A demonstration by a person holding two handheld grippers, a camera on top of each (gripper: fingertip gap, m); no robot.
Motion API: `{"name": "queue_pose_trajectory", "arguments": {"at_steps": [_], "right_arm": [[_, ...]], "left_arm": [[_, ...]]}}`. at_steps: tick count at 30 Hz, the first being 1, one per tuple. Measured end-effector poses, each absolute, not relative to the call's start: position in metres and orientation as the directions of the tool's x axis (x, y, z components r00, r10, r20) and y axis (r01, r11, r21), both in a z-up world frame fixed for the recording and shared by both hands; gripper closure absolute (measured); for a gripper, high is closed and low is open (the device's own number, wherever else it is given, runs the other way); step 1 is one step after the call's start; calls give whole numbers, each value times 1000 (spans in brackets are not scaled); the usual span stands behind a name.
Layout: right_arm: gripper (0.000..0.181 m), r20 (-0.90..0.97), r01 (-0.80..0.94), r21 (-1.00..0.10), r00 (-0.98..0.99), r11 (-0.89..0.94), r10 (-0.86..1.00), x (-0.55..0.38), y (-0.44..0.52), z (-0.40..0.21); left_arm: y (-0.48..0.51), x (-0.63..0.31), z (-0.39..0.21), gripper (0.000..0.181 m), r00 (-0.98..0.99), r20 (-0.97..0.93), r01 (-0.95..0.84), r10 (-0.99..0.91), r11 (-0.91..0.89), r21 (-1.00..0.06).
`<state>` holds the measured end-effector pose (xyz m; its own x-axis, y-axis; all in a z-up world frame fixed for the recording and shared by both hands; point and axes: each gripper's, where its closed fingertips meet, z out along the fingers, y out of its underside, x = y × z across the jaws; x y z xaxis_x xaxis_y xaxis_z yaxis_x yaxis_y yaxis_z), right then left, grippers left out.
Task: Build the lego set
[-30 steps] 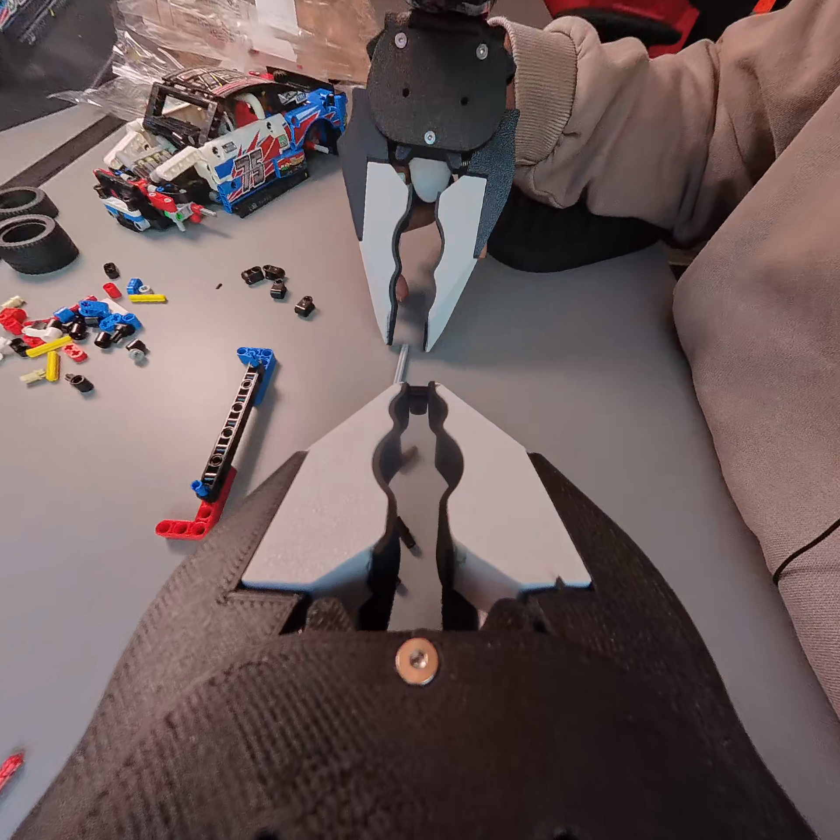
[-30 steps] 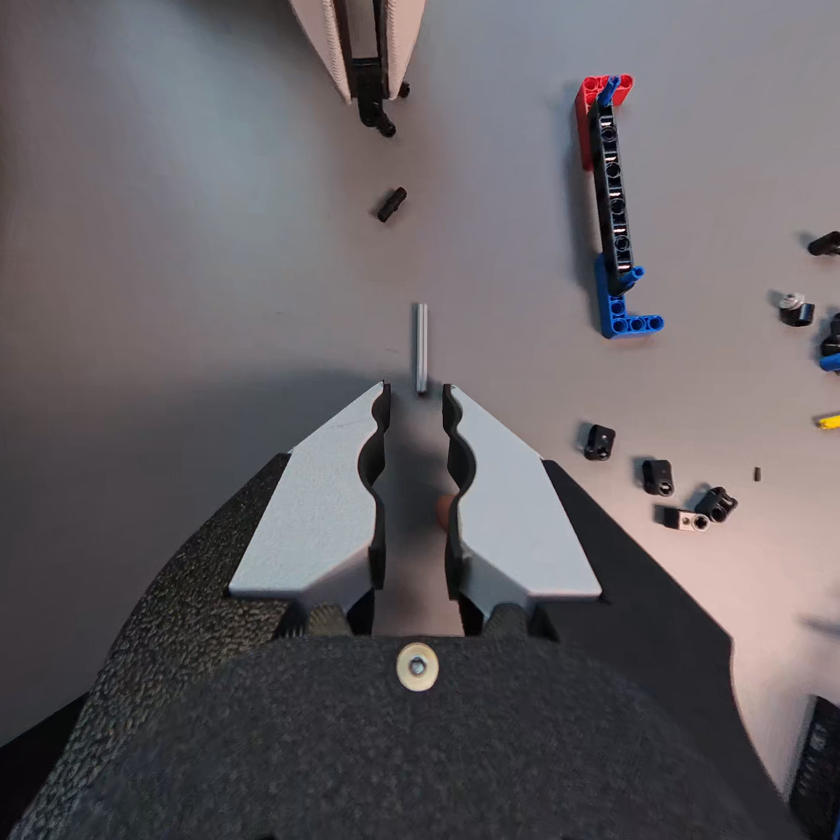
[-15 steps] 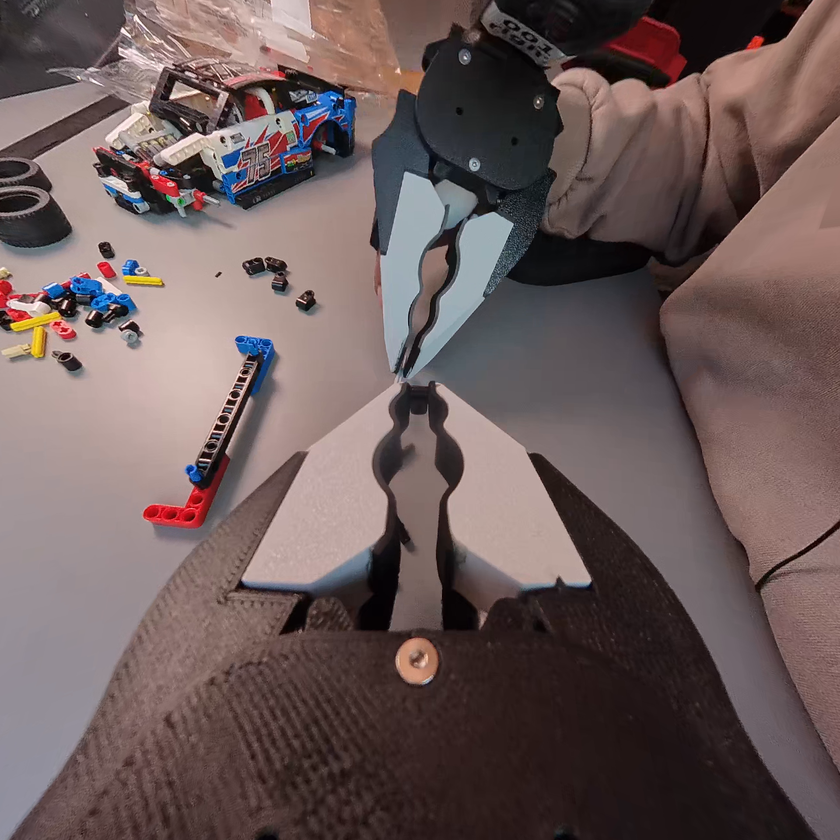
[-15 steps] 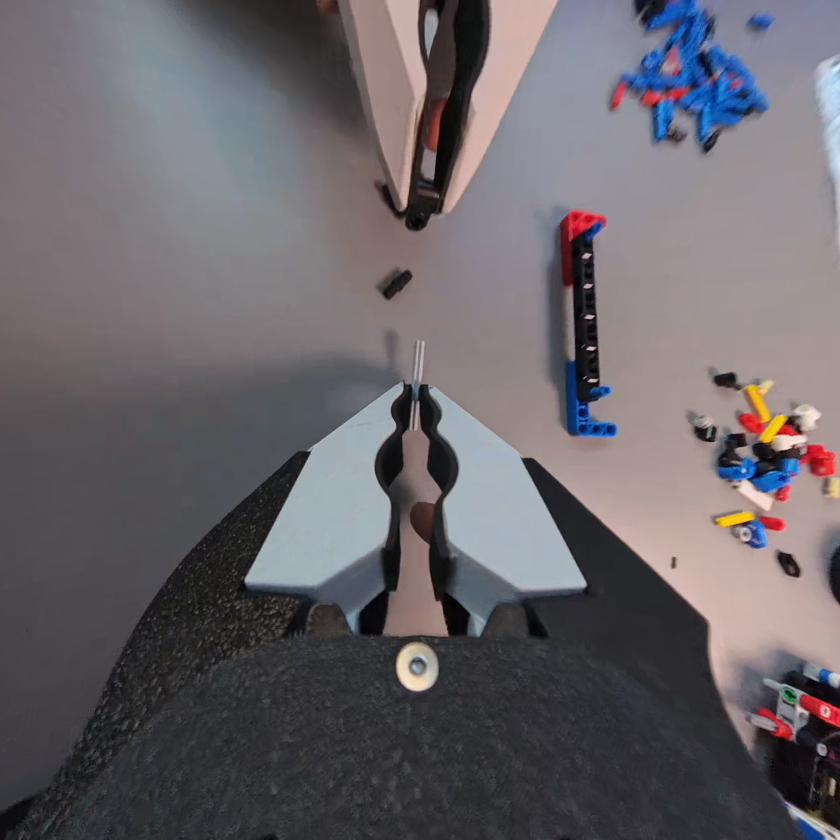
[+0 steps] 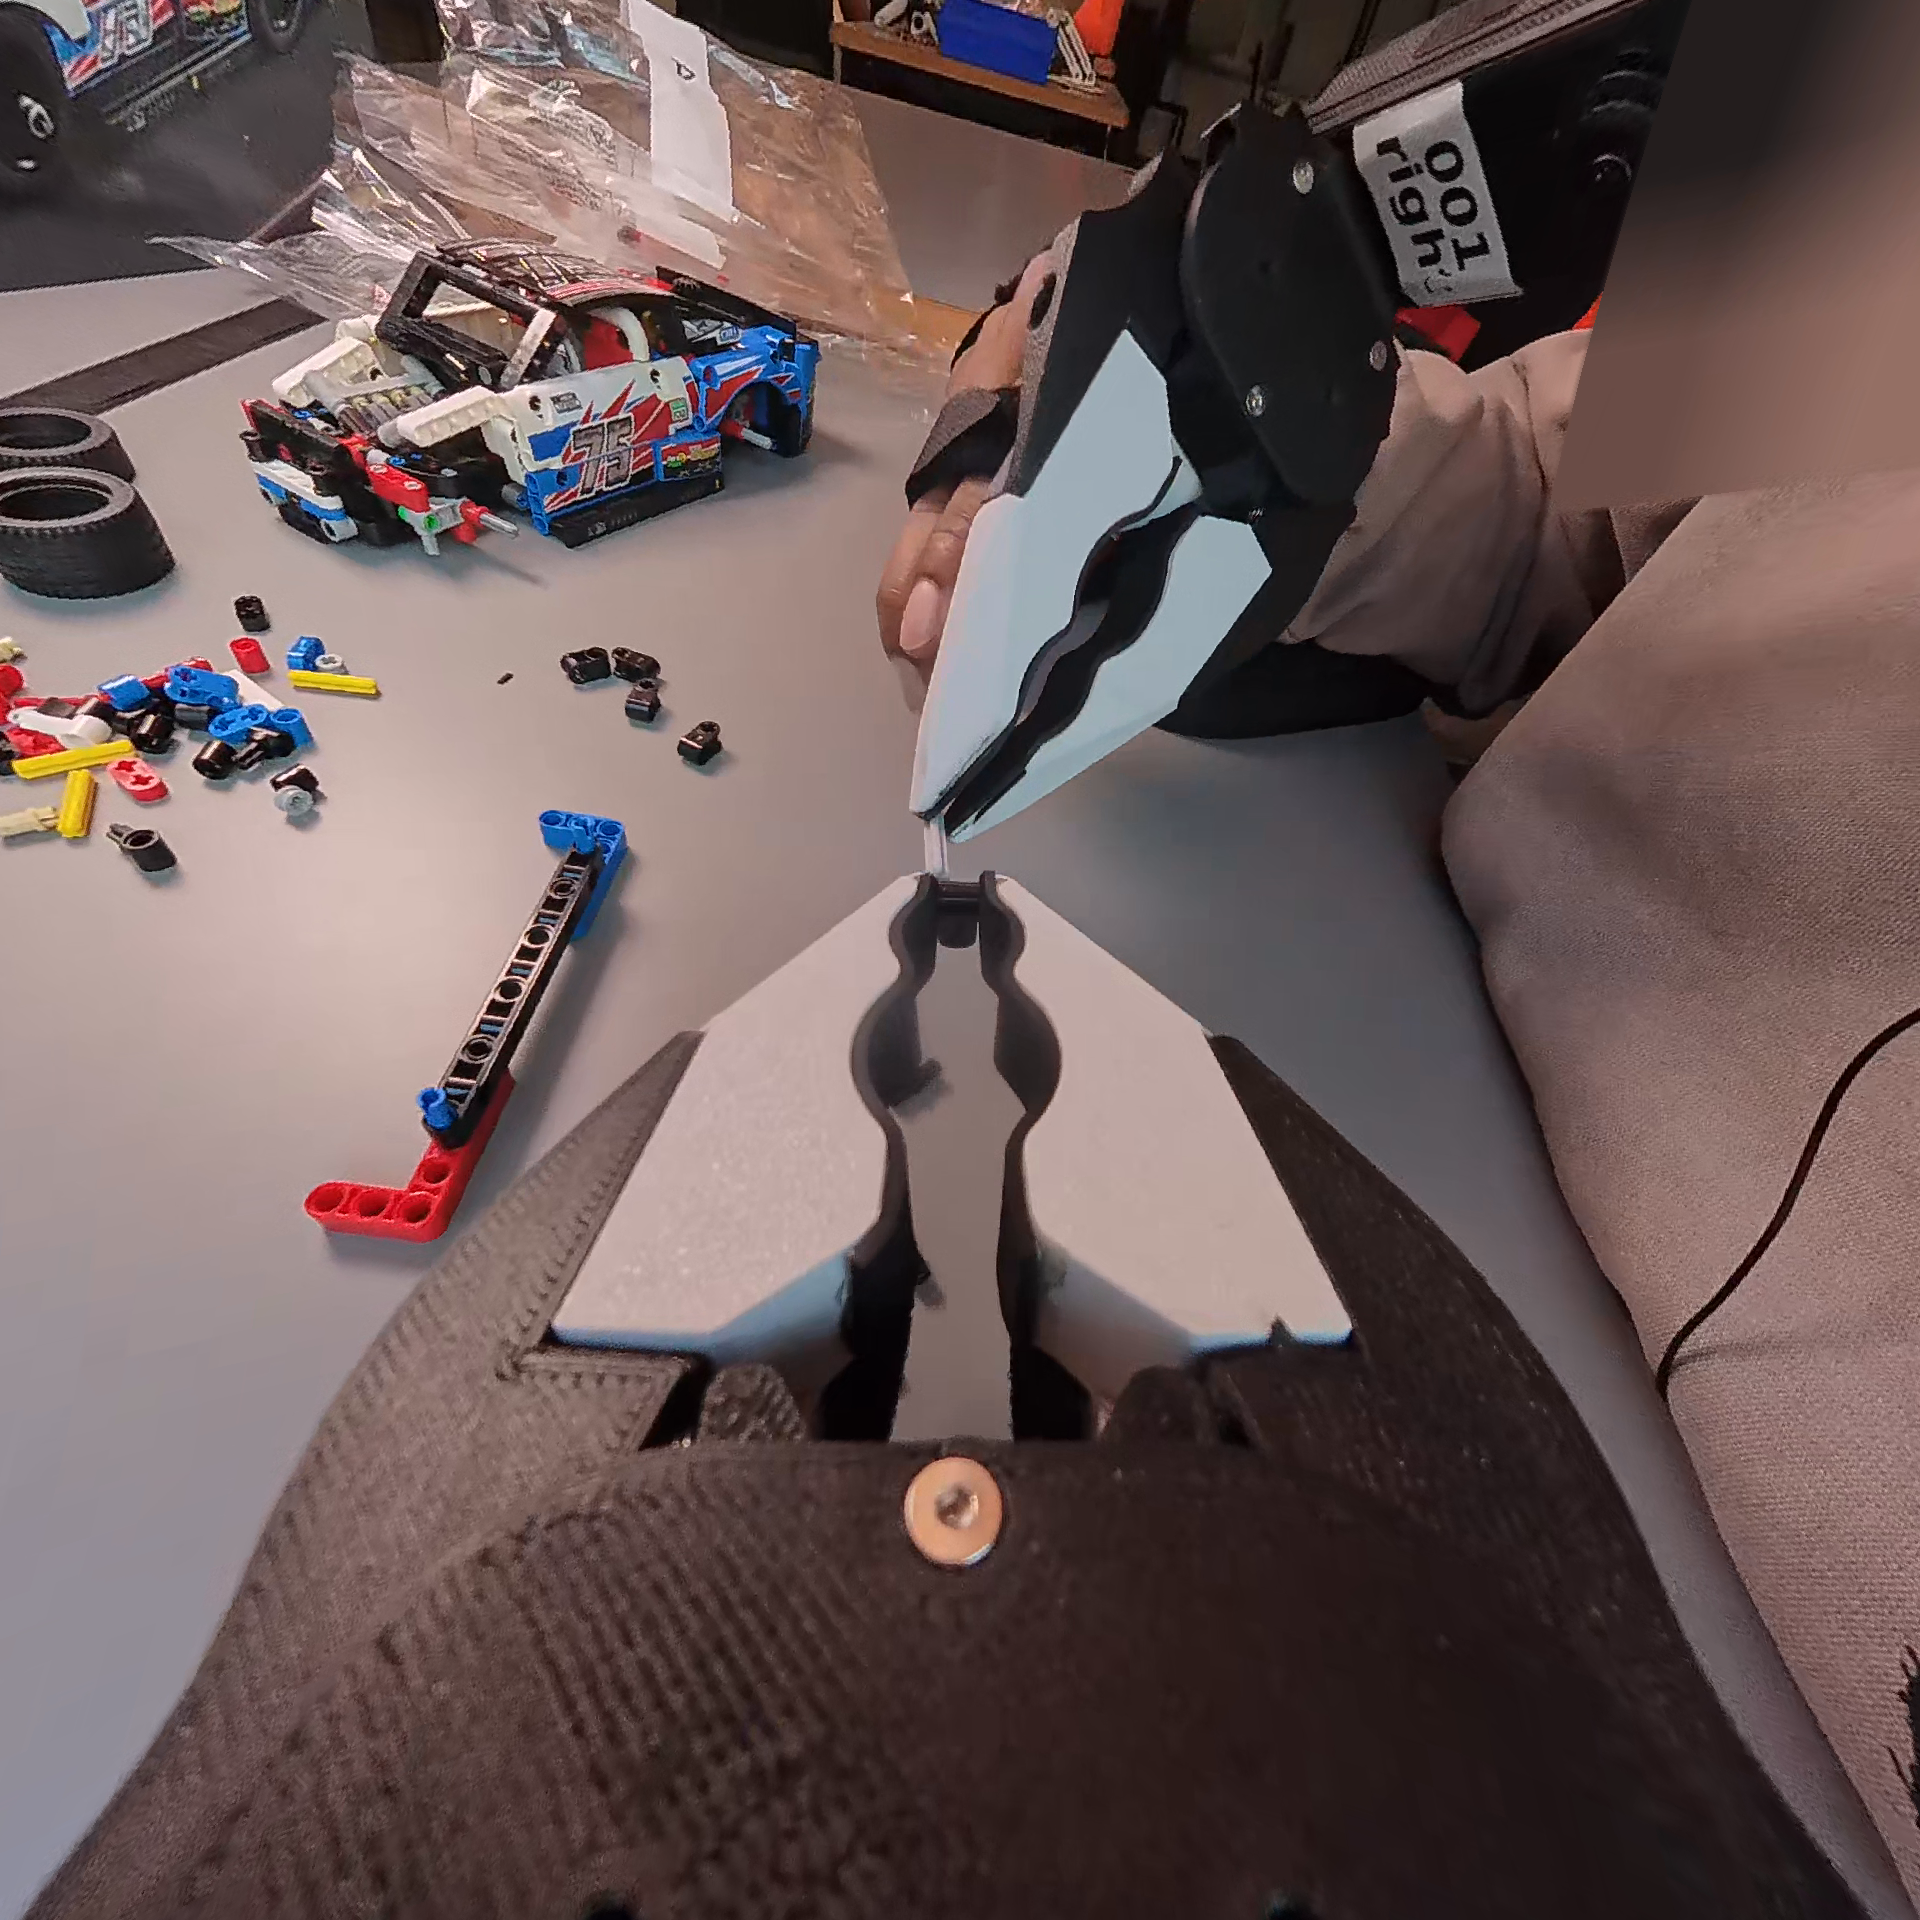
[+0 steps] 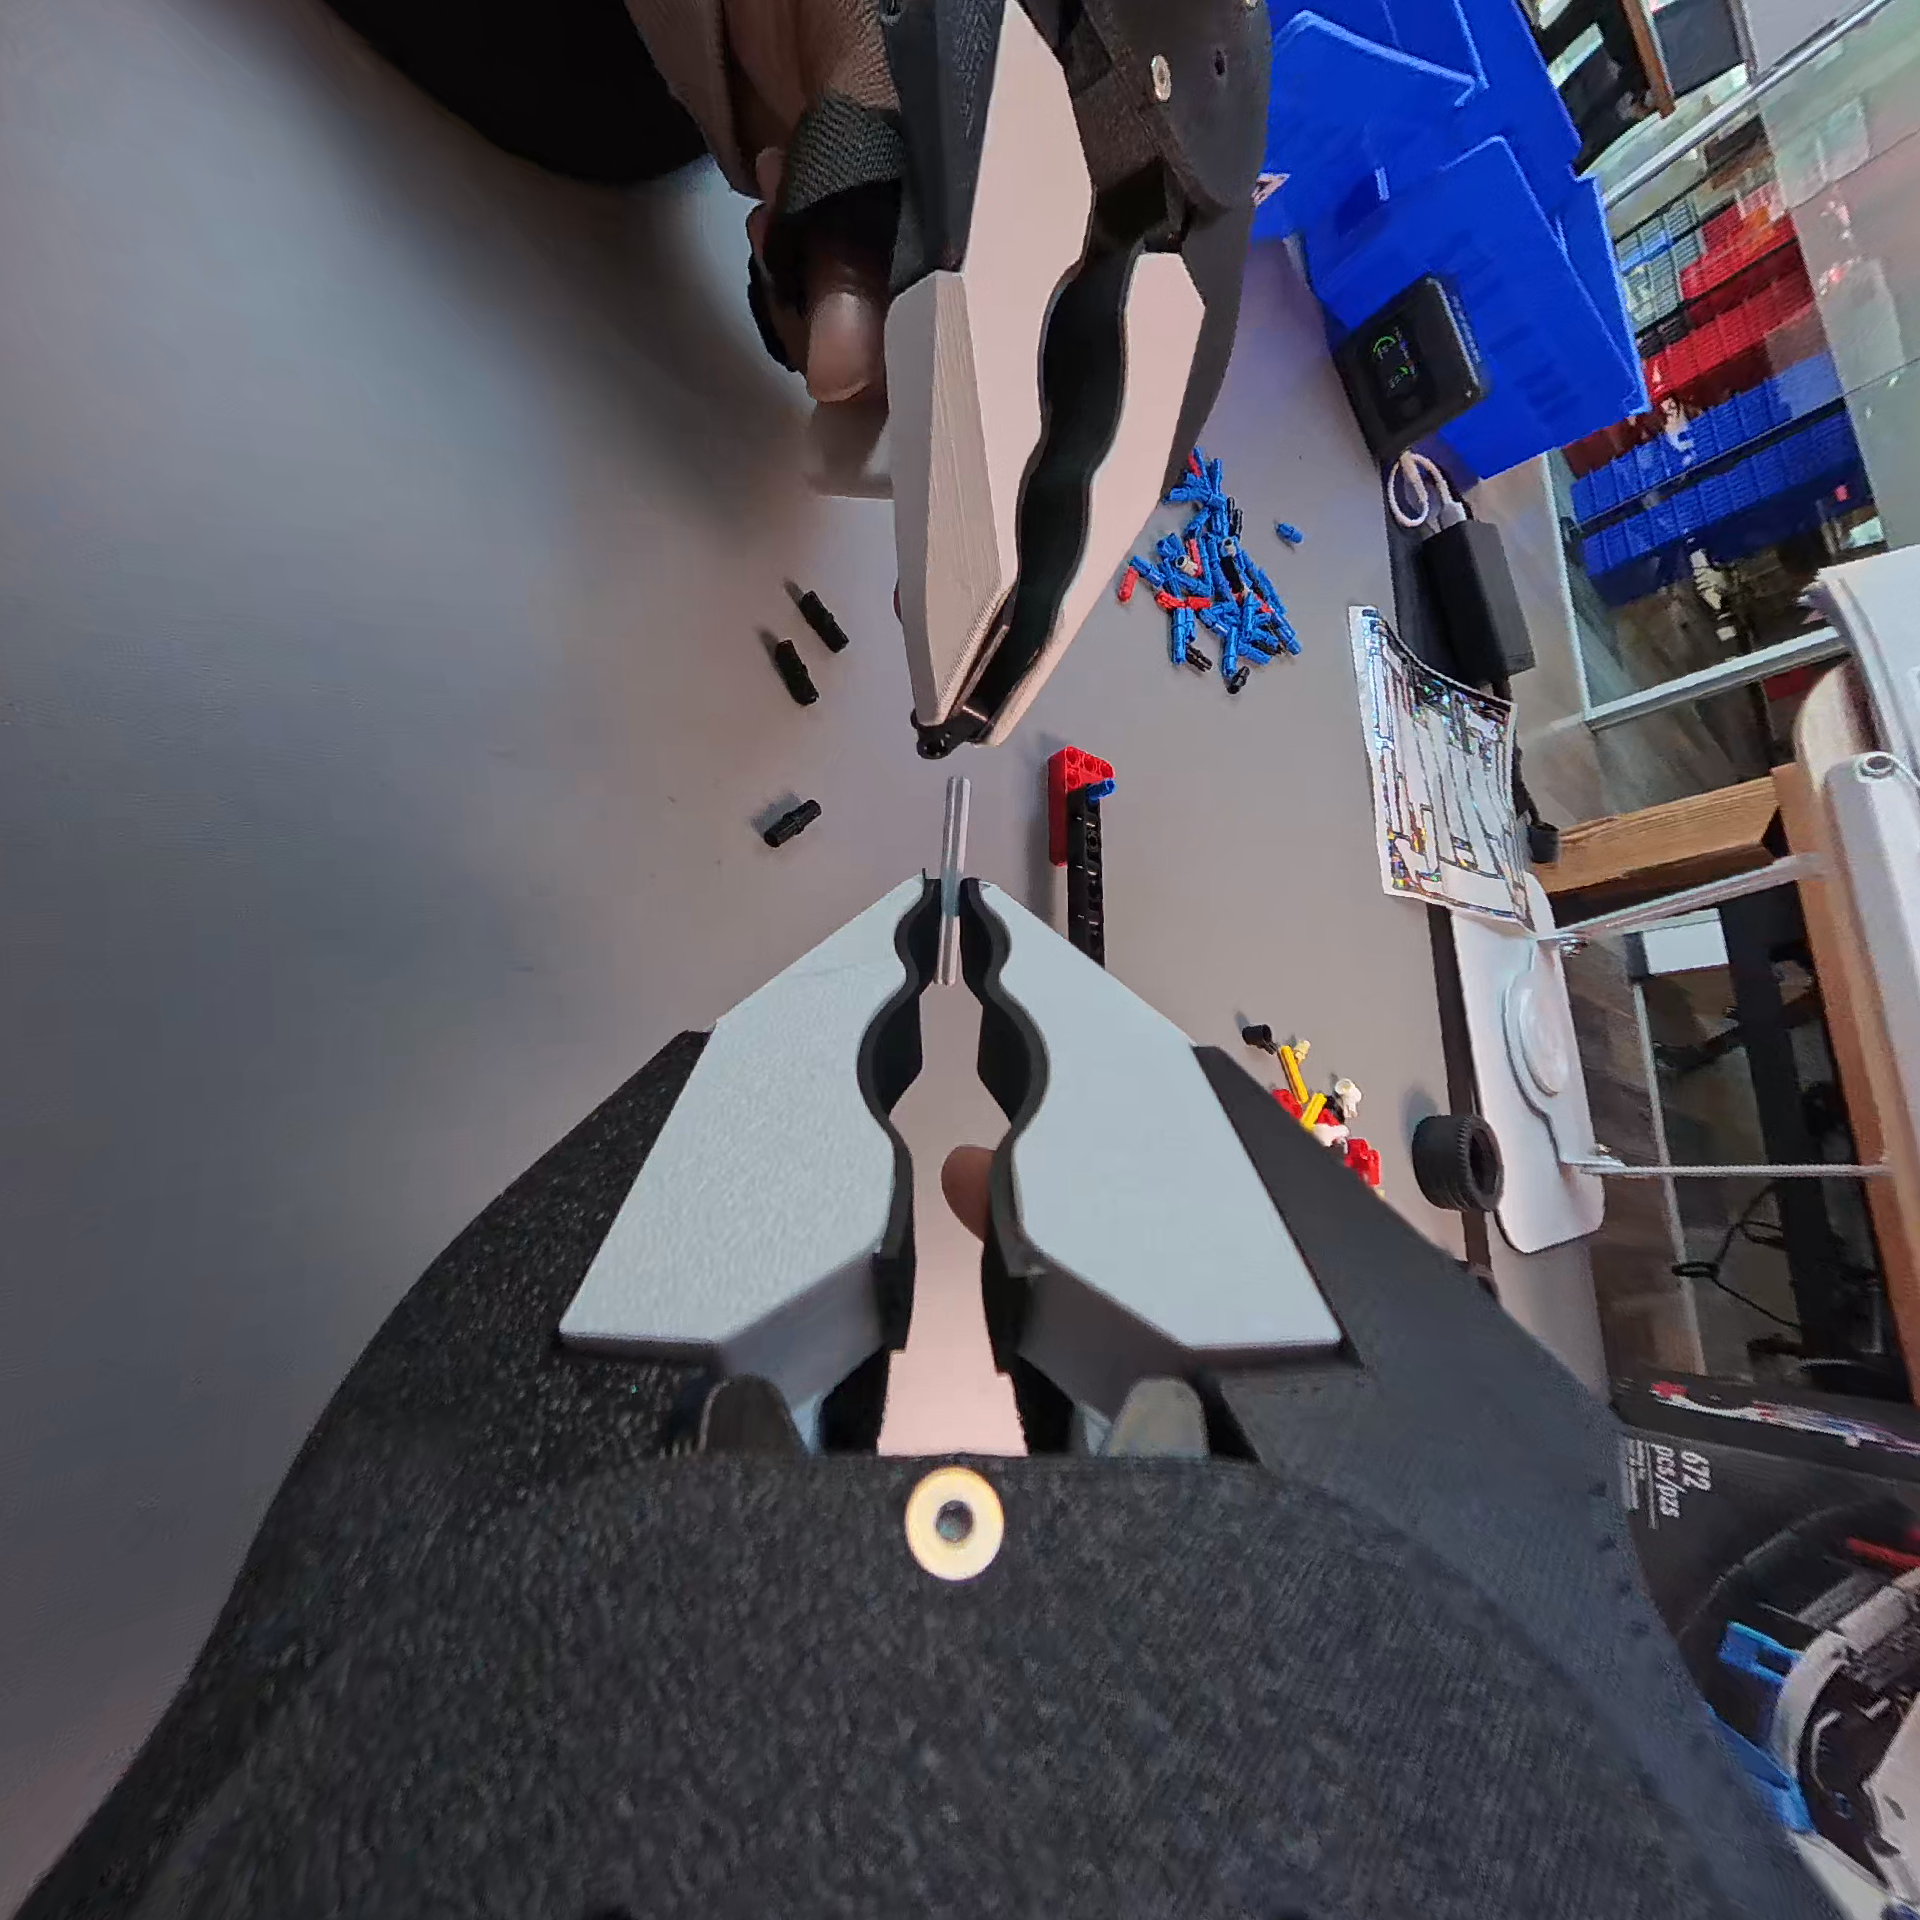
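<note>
1. Between the two grippers, above the grey table point(image 5: 1195, 935): thin grey rod point(image 6: 952, 852) pinched in the right gripper point(image 6: 943, 883), tips closed on its lower part, free end sticking out toward the left gripper.
2. Left gripper point(image 5: 954, 883) closed on a small black connector point(image 5: 954, 906) at its tips; rod end just beside the connector, contact unclear.
3. Right gripper tilted down from upper right in the left wrist view, bare thumb point(image 5: 914, 592) alongside it, tan sleeve point(image 5: 1475, 540) behind.
4. Black beam with a red corner piece and a blue corner piece point(image 5: 499, 997) flat on the table, left of the grippers.
5. Three loose black pins point(image 6: 795, 727) on the table near the left gripper.
6. Further left: part-built race car point(image 5: 520, 416), two tyres point(image 5: 73, 499), pile of mixed small parts point(image 5: 145, 727).
7. Blue bins point(image 6: 1455, 229) at the table's far end; contents cannot tell.
</note>
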<state>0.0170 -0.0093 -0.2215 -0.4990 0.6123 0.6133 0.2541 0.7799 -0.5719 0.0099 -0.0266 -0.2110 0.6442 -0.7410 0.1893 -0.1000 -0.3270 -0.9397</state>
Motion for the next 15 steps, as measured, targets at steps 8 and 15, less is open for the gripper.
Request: {"name": "queue_pose_trajectory", "arguments": {"at_steps": [8, 15], "right_arm": [[179, 658, 250, -520, -492, 817, 570, 14, -11, -224], [179, 689, 249, -476, -491, 844, 533, 14, -12, -224]], "left_arm": [[-23, 9, -212, 174, 660, 183, -96, -729, -323, -942], [-21, 9, -214, 174, 669, 187, -95, -720, -332, -938]]}}
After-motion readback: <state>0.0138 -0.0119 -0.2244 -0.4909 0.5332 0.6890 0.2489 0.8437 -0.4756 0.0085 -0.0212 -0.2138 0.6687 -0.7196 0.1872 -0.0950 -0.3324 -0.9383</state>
